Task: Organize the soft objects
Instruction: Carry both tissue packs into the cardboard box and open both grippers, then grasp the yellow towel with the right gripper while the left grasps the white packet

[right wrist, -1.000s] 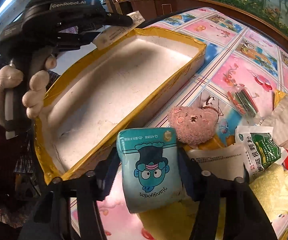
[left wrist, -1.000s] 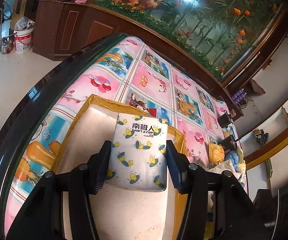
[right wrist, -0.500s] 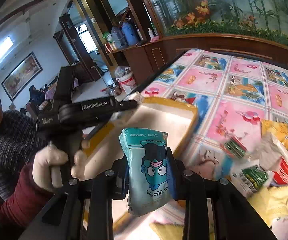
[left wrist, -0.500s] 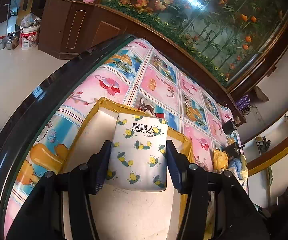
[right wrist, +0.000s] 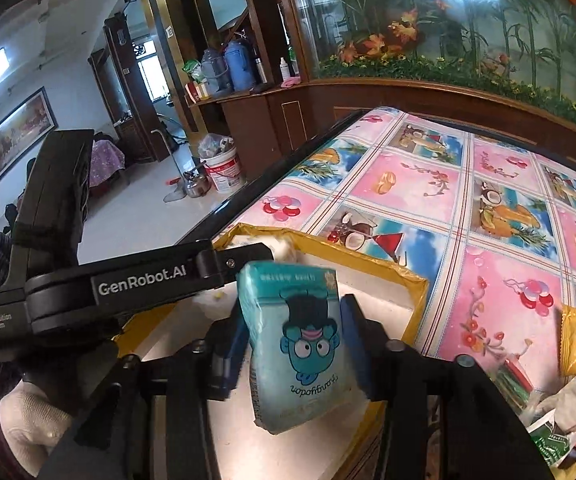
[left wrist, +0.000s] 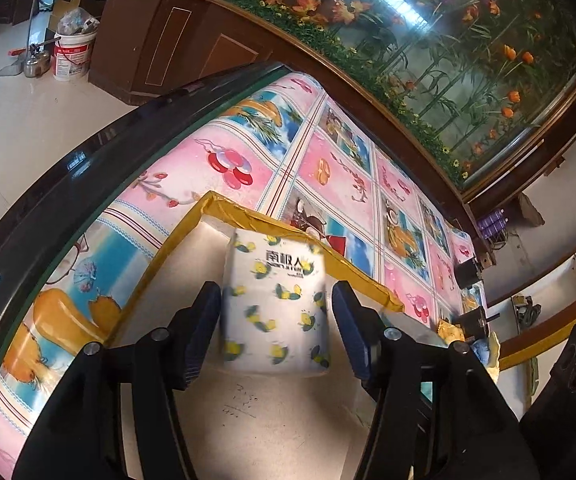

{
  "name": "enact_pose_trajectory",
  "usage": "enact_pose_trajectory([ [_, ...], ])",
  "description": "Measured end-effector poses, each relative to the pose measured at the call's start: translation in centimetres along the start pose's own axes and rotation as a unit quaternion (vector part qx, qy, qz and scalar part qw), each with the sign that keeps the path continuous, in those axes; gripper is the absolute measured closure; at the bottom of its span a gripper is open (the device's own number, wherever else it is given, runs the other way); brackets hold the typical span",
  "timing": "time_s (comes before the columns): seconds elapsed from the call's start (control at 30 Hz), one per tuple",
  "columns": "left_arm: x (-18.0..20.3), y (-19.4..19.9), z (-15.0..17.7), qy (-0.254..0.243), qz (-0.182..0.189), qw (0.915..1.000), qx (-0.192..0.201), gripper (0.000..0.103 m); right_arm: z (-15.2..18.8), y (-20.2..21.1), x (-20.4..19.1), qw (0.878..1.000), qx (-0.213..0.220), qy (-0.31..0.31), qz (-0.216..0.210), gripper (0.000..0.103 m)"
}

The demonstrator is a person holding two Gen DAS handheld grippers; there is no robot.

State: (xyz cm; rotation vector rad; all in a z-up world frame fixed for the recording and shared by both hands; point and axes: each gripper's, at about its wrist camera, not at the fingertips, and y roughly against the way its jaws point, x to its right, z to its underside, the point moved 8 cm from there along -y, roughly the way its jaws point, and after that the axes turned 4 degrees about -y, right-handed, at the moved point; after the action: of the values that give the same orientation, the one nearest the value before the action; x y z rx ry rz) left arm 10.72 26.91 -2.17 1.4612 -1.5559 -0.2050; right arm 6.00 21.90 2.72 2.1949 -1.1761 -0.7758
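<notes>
Both claws level above the box point(left wrist: 216, 208), apparently gripping packs.

White bee-print tissue pack point(left wrist: 275, 304) upright inside the yellow-rimmed box point(left wrist: 248, 218); teal cartoon pack point(right wrist: 300, 340) tilted above the box's near end.

Open left gripper point(left wrist: 276, 320) flanks tissue pack point(left wrist: 275, 300) in box point(left wrist: 224, 210).

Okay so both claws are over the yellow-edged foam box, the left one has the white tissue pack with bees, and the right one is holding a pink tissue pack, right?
Not quite. In the right wrist view, the right claw holds a teal tissue pack printed with a cartoon face in a top hat, not a pink one. The rest stands: the left claw has the white bee-print tissue pack, and both are over the yellow-edged foam box.
</notes>
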Motion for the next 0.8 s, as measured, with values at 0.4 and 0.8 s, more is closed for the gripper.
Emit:
enact_pose_trajectory([
  [0.4,1.7,5.8,0.5,0.019,0.03,0.9985,0.04,0.031,0.4,8.4,4.4,0.998,0.047,-0.042,0.009,0.028],
  [0.8,13.1,7.5,8.9,-0.127,0.082,0.9885,-0.002,0.028,8.9,18.2,17.5,0.984,0.045,-0.148,0.093,0.025],
])
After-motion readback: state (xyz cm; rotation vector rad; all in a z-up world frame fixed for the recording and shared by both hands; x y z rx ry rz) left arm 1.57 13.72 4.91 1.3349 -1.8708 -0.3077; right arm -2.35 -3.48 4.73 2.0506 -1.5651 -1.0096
